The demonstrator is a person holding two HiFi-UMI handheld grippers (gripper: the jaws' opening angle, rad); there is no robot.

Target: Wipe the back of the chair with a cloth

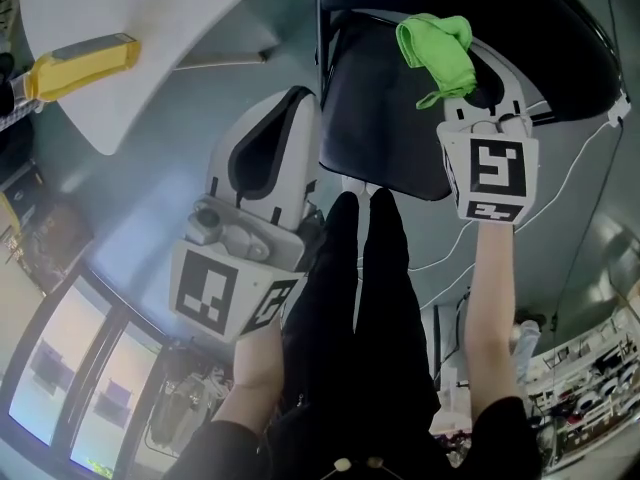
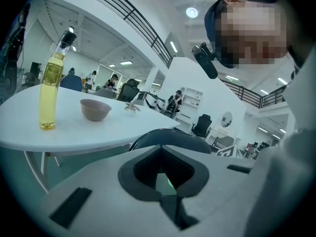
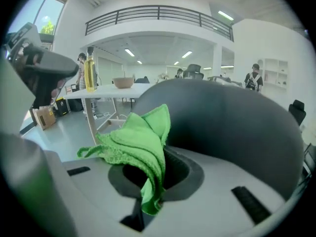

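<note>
A black chair (image 1: 385, 128) stands in front of me in the head view. My right gripper (image 1: 470, 86) is shut on a bright green cloth (image 1: 437, 53), held against the chair's upper part. In the right gripper view the cloth (image 3: 136, 144) bunches out of the shut jaws, with the chair's dark curved back (image 3: 227, 127) just behind it. My left gripper (image 1: 293, 103) hangs to the chair's left, shut and holding nothing. In the left gripper view only the chair's rounded top (image 2: 170, 137) shows past the jaws.
A white table (image 1: 150, 28) stands at the left with a bottle of yellow oil (image 1: 80, 66) on it; a small bowl (image 2: 95, 109) sits beside the bottle (image 2: 53, 85). My legs (image 1: 365, 268) stand close behind the chair. White cables (image 1: 570, 188) trail on the floor at right.
</note>
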